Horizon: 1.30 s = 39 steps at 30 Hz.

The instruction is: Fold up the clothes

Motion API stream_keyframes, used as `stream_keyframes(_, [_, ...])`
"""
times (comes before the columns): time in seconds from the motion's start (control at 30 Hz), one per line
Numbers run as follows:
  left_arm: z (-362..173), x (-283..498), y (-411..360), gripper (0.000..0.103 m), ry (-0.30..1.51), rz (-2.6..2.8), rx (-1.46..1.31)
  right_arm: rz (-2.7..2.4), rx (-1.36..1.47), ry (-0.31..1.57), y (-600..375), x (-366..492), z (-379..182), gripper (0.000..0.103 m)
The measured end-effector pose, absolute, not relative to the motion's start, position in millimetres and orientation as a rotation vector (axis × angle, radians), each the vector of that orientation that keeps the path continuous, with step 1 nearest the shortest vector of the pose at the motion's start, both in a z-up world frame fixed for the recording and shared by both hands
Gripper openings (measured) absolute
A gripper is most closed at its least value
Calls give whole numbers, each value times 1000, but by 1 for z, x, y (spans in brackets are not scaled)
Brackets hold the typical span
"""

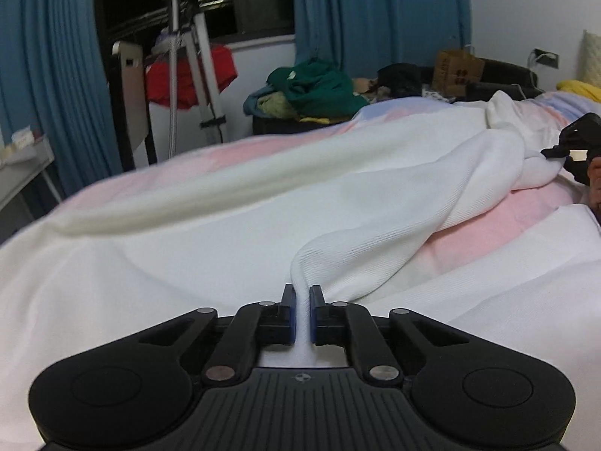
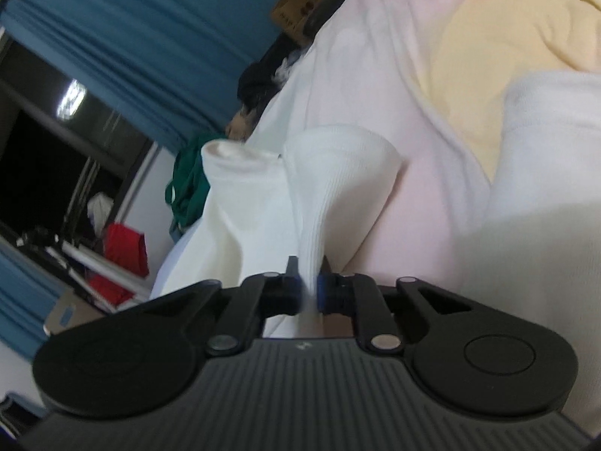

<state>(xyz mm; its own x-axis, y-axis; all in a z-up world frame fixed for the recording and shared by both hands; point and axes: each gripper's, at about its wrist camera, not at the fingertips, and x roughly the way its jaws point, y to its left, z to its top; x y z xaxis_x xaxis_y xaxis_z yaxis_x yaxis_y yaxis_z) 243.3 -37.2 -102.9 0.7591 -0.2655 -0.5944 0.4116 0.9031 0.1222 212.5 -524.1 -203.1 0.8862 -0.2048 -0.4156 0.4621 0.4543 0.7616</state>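
Observation:
A white ribbed knit garment (image 1: 375, 203) lies stretched across a bed with a pink, white and yellow sheet (image 1: 488, 233). My left gripper (image 1: 302, 293) is shut on a pinched fold of the garment's near edge. My right gripper (image 2: 308, 280) is shut on another bunched part of the same garment (image 2: 330, 188), held lifted and tilted; it also shows at the right edge of the left wrist view (image 1: 574, 146), gripping the far end. A cuff-like opening (image 2: 233, 154) hangs to the left of the right gripper.
A pile of green and other clothes (image 1: 315, 90) sits beyond the bed. A drying rack with red cloth (image 1: 188, 75) stands by blue curtains (image 1: 49, 75). A brown paper bag (image 1: 456, 69) and dark items lie at the far side.

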Motion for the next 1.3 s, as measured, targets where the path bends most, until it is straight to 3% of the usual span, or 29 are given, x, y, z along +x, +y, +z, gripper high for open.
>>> stream_keyframes(0.3, [-49,201,-1,6,605,-507,177,-480,912,223,-535,153,-167,7])
stream_keyframes(0.53, [-86,186,6,7,730,-457,125,-567,859,384,-541,152,-184,7])
stream_keyframes(0.73, [-63,180,33,23,740,-377,-39,-533,883,400,-533,126,-169,12])
stream_keyframes(0.77, [-57,177,40,31,742,-362,-77,-529,893,397,-532,119,-167,13])
stream_keyframes(0.83, [-45,164,53,36,737,-328,-114,-539,870,408,-523,102,-161,13])
stream_keyframes(0.9, [-33,149,65,53,733,-285,-124,-551,822,424,-515,91,-154,14])
stream_keyframes(1.03, [-12,116,89,61,723,-171,-97,-577,720,455,-500,69,-140,15])
stream_keyframes(1.13, [1,89,110,79,720,-86,-79,-566,704,449,-499,54,-130,26])
stream_keyframes(1.3, [8,48,156,82,766,88,-201,-576,714,457,-497,28,-123,33])
